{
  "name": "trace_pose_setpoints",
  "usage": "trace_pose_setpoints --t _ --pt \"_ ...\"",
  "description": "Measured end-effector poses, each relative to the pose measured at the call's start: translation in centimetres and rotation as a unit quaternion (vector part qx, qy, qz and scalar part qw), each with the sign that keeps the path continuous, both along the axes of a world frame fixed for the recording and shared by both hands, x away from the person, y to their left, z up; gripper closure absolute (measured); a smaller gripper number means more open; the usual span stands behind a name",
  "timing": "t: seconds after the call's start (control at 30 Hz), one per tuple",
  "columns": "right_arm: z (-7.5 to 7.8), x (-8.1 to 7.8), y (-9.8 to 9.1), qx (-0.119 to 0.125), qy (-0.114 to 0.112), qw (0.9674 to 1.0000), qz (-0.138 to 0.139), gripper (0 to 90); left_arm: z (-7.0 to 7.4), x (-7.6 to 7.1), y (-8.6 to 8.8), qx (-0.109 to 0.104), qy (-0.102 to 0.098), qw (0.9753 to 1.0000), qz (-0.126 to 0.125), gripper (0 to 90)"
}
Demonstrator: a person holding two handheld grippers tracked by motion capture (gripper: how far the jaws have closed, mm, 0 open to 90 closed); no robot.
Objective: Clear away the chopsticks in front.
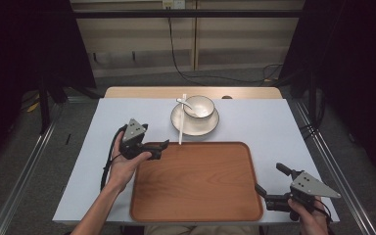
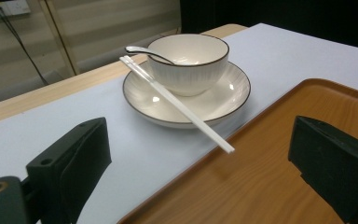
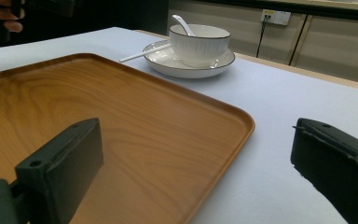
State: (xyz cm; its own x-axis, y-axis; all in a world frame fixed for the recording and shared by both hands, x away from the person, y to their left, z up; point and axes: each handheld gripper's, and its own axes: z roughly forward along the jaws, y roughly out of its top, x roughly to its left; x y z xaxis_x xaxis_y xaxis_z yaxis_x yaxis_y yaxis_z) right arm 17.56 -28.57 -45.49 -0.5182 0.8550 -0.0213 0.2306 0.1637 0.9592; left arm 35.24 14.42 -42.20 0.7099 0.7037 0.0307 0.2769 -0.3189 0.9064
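A white-covered table (image 1: 254, 122) is seen with one wooden tray (image 1: 196, 181) near the front. The left gripper (image 1: 162, 146) is held wide open over the tray's far-left corner, nothing gripped; same for the right gripper (image 1: 269, 183), open at the tray's right edge. Behind the tray: one plate (image 1: 195, 125), one bowl (image 1: 199, 106) on it, one spoon (image 1: 183, 104) in the bowl, and probably two chopsticks (image 1: 181, 125), pressed together, rested on the plate's rim.

One wooden tray (image 1: 196, 181) at six o'clock. At twelve o'clock: one white plate (image 1: 212, 125), one white bowl (image 1: 200, 105), one white spoon (image 1: 182, 102) and one pair of white chopsticks (image 1: 181, 128). Two grippers: left gripper (image 1: 162, 146), right gripper (image 1: 269, 180).
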Motion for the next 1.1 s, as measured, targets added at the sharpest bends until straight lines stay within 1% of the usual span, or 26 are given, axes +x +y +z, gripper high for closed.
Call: trace_pose_setpoints --t 0.1,0.17,0.2,0.23,0.27,0.3,0.37,0.4,0.43,0.5,0.57,0.6,0.63,0.67,0.7,0.73,0.77,0.8,0.83,0.87,0.9,0.93,0.97,1.0,1.03,1.1 --pt "0.0 0.0 0.0 -0.001 -0.001 1.0 0.001 1.8 0.0 1.1 -1.1 -0.002 0.008 1.0 -0.004 5.7" --pt "0.0 0.1 0.0 -0.002 0.001 1.0 -0.004 1.8 0.0 1.9 -1.8 -0.004 0.017 0.9998 -0.002 5.7" --pt "0.0 0.1 0.0 -0.002 0.002 1.0 0.0 1.8 -0.1 2.3 -2.1 -0.002 0.022 0.9998 0.001 6.6" --pt "0.0 0.1 0.0 -0.001 0.003 1.0 0.001 1.8 -0.2 2.7 -2.4 0.001 0.021 0.9998 0.002 7.3" --pt "0.0 0.1 0.0 -0.001 0.003 1.0 0.002 1.8 -0.3 3.0 -2.6 0.013 0.021 0.9997 0.003 7.5" --pt "0.0 0.0 -0.1 -0.001 0.002 1.0 0.0 1.8 -0.4 3.4 -2.8 0.013 0.022 0.9997 0.006 8.3" --pt "0.0 0.1 -0.1 0.0 0.004 1.0 0.002 1.8 -0.5 4.2 -3.1 0.009 0.033 0.9993 0.012 8.5" --pt "-0.1 0.1 -0.1 -0.002 0.005 1.0 0.002 1.8 -0.5 4.5 -3.3 0.002 0.037 0.999 0.023 8.8" --pt "-0.1 0.1 -0.1 -0.003 0.009 1.0 0.001 1.8 -0.5 4.9 -3.4 0.001 0.037 0.9991 0.022 9.5" --pt "-0.1 0.1 -0.2 -0.001 0.009 1.0 -0.003 1.8 -0.5 5.2 -3.8 0.004 0.04 0.9988 0.029 9.8" --pt "-0.1 0.1 -0.2 0.001 0.008 1.0 -0.005 1.8 -0.4 5.6 -4.2 0.009 0.045 0.9987 0.02 12.1" --pt "-0.1 0.1 -0.1 0.001 0.008 1.0 -0.003 1.8 -0.4 5.8 -4.4 0.017 0.045 0.9986 0.022 13.6" --pt "-0.1 0.1 -0.1 0.001 0.008 1.0 0.0 1.8 -0.4 5.9 -4.7 0.019 0.046 0.9985 0.022 15.4" --pt "-0.1 0.1 -0.1 0.001 0.008 1.0 0.003 1.8 -0.4 6.2 -4.8 0.03 0.056 0.9978 0.018 16.2" --pt "-0.1 0.1 0.0 0.0 0.006 1.0 0.002 1.8 -0.5 6.3 -5.0 0.028 0.065 0.9973 0.021 18.7" --pt "-0.1 0.1 0.0 0.001 0.005 1.0 0.002 1.8 -0.6 6.6 -5.2 0.036 0.064 0.9972 0.015 20.3" --pt "-0.1 0.1 0.0 0.0 0.005 1.0 0.003 1.8 -0.6 6.9 -5.3 0.053 0.068 0.9963 0.01 21.2" --pt "-0.1 0.1 -0.1 0.0 0.007 1.0 0.004 1.8 -0.6 7.2 -5.5 0.04 0.079 0.9959 0.018 24.0" --pt "-0.1 0.1 -0.1 0.0 0.009 1.0 0.003 1.8 -0.7 7.6 -5.6 0.042 0.086 0.9954 0.008 25.7" --pt "-0.1 0.1 -0.1 0.003 0.011 0.9999 0.005 1.8 -0.8 8.0 -5.8 0.041 0.09 0.9949 0.02 27.8" --pt "-0.1 0.1 -0.2 0.004 0.013 0.9999 0.002 1.8 -0.8 8.3 -6.0 0.046 0.095 0.994 0.025 30.4" --pt "-0.1 0.1 -0.2 0.006 0.011 0.9999 0.002 1.8 -0.9 8.8 -6.1 0.051 0.104 0.9931 0.017 31.9" --pt "-0.1 0.1 -0.3 0.006 0.01 0.9999 0.001 1.8 -1.0 9.1 -6.2 0.052 0.11 0.9923 0.023 34.2" --pt "-0.1 0.1 -0.3 0.006 0.011 0.9999 0.0 1.8 -1.2 9.4 -6.4 0.046 0.104 0.9931 0.029 35.2" --pt "-0.1 0.1 -0.3 0.006 0.011 0.9999 0.002 1.8 -1.4 9.7 -6.5 0.039 0.113 0.9922 0.035 37.6" --pt "-0.1 0.2 -0.3 0.005 0.015 0.9999 0.003 1.8 -1.7 10.2 -6.7 0.068 0.12 0.9901 0.027 39.3"
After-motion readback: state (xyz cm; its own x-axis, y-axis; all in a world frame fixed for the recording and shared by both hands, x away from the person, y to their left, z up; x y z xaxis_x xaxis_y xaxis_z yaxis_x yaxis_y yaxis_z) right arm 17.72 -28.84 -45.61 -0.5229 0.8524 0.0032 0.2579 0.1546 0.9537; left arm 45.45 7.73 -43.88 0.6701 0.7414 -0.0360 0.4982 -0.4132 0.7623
